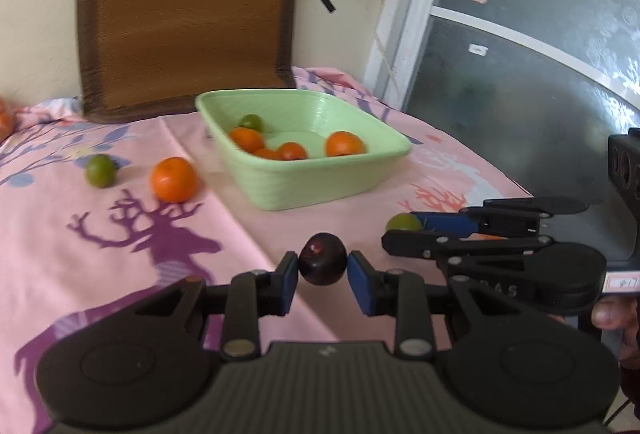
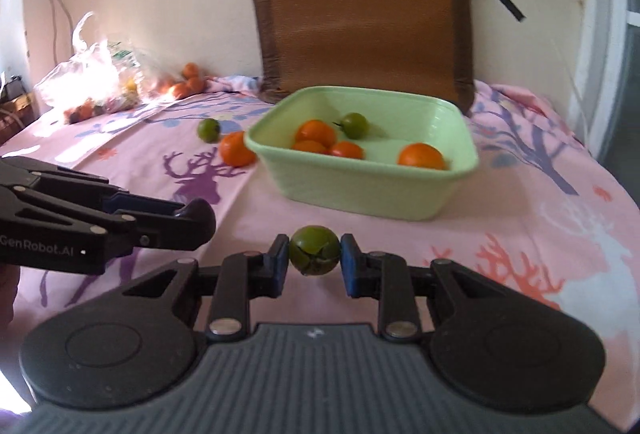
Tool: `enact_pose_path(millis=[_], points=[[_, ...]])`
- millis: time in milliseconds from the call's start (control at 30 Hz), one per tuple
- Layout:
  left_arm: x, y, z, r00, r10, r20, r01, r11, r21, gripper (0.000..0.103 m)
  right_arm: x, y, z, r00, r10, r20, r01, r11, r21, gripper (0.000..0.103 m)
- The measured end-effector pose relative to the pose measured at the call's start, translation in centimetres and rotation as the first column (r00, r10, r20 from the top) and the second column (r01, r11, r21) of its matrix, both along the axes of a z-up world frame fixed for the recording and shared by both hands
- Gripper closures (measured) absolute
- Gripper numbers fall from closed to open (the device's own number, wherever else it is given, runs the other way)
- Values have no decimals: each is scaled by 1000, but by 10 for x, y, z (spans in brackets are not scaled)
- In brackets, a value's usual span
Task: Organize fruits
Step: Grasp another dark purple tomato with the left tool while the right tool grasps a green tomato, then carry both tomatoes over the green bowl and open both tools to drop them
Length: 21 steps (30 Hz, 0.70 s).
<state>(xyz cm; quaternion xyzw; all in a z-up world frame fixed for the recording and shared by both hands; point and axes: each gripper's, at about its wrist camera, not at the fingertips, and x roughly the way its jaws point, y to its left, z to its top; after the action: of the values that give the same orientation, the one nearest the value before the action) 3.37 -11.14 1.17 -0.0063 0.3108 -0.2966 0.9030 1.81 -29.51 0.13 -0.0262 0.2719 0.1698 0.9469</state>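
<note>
The plum (image 1: 323, 259), dark purple and glossy, is pinched between the blue pads of the left tool (image 1: 323, 270), in front of the basin (image 1: 280, 190) and above the pink cloth (image 1: 120, 274). The green fruit (image 2: 315, 250), round with a dried calyx facing the camera, is pinched the same way in the right tool (image 2: 315, 260), also in front of the basin.

The basin is pale green, ribbed and square. Inside lie four oranges (image 1: 345, 144) and one green fruit (image 1: 251, 122). Just left of the basin on the tabletop sit a loose orange (image 1: 174, 174) and, further left, a loose green one (image 1: 101, 171). A brown mat (image 1: 184, 14) leans on the wall behind the basin.

Only the right view shows a plastic bag (image 2: 92, 74) with more fruit far left of the basin. Only the left view shows a frosted door (image 1: 520, 54) to the basin's right.
</note>
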Motion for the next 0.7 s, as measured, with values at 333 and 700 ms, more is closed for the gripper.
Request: enact_pose_path(millis=[333,700], points=[[2,-25,-8,999,27,25,-29,995,96,72,-14,-14,-18,999,-18,48,20,1000,-23,70],[2,-38,-11,998,18,58,-28,985,168,67,-27,-18,-23,997,-3,82,6,999,-33,68]])
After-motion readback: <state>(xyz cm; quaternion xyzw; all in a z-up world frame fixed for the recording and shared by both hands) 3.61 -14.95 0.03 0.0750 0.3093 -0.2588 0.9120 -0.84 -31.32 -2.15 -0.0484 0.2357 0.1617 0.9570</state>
